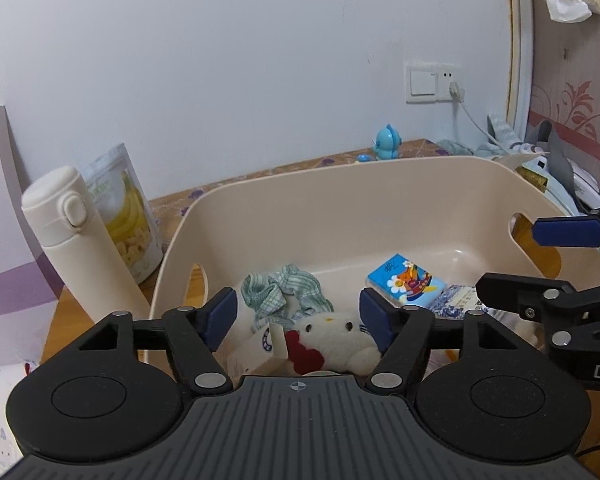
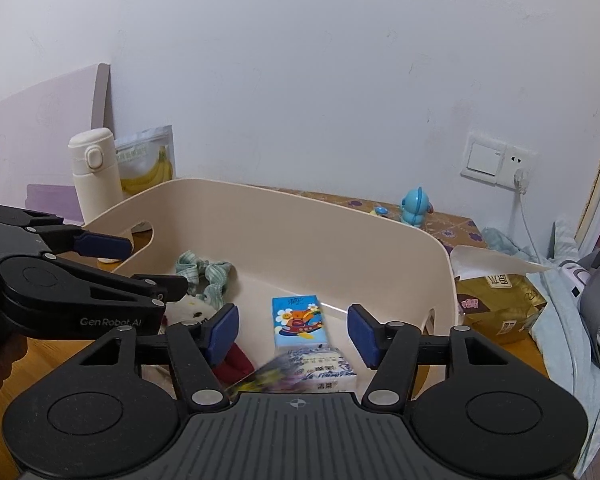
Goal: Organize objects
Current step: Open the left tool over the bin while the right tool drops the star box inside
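A beige plastic bin (image 1: 340, 216) (image 2: 300, 236) stands on the wooden table. In it lie a green checked scrunchie (image 1: 278, 290) (image 2: 204, 270), a white plush with a red bow (image 1: 334, 340), a small white carton (image 1: 260, 350), a blue cartoon tissue pack (image 1: 406, 284) (image 2: 298, 320) and a blue-and-white patterned pack (image 1: 454, 298) (image 2: 320, 368), which is blurred in the right wrist view. My left gripper (image 1: 298, 318) (image 2: 136, 266) hangs open over the plush, pads clear of it. My right gripper (image 2: 293, 334) (image 1: 540, 262) is open above the tissue packs and holds nothing.
A cream thermos (image 1: 80, 240) (image 2: 94, 176) and a banana snack bag (image 1: 128, 216) (image 2: 148, 164) stand left of the bin. A blue toy (image 1: 388, 142) (image 2: 414, 206) sits behind it. A golden tissue pack (image 2: 500, 300), cloth and a plugged cable (image 2: 522, 208) lie to the right.
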Tool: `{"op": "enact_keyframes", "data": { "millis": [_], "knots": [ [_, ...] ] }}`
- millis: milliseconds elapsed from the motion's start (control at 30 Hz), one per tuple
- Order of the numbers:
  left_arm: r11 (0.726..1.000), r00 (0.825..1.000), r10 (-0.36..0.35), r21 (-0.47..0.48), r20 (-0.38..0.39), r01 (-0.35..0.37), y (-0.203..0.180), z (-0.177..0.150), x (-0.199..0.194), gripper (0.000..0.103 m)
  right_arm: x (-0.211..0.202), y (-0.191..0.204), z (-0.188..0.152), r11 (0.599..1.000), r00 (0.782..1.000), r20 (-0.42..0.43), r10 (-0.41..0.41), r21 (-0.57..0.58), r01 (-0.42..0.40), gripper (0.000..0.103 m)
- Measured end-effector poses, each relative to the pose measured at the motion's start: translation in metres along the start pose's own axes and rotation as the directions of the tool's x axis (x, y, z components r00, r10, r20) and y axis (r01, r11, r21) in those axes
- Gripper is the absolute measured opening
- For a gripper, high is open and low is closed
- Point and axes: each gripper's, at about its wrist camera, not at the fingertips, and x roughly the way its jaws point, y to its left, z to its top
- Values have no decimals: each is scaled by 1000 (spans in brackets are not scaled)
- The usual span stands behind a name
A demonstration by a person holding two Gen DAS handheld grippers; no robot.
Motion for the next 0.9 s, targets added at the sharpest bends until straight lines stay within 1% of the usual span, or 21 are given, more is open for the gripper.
{"op": "enact_keyframes", "data": {
  "millis": [200, 267, 367, 400, 433, 667, 767, 900],
  "knots": [
    [1000, 1000, 2, -8, 26, -1, -1, 1, -17, 72, -16, -3, 1, 1000, 1000, 26, 7, 26, -8, 79],
    [1000, 999, 3, -10, 34, -3, -1, 1, -23, 74, -22, -5, 1, 999, 1000, 31, 8, 32, -9, 80],
    [1000, 999, 7, -9, 46, -7, -3, 0, -34, 79, -30, -7, 0, 999, 999, 40, -1, 32, 0, 85],
    [1000, 999, 9, -8, 46, -9, -3, -1, -36, 83, -34, -7, 0, 999, 999, 45, -3, 33, 1, 88],
    [1000, 999, 13, -8, 44, -13, -3, -1, -38, 87, -37, -8, 0, 999, 999, 48, -4, 34, 2, 88],
    [1000, 998, -4, -31, 60, 6, -1, -8, -62, 88, -57, -6, -11, 999, 998, 56, -14, 36, 12, 92],
    [1000, 998, -5, -26, 68, 7, -1, -11, -71, 89, -66, -5, -15, 999, 998, 63, -20, 29, 19, 97],
    [1000, 997, 3, -18, 71, -2, 0, -18, -82, 91, -78, -3, -19, 1000, 997, 72, -24, 17, 23, 100]
  ]
}}
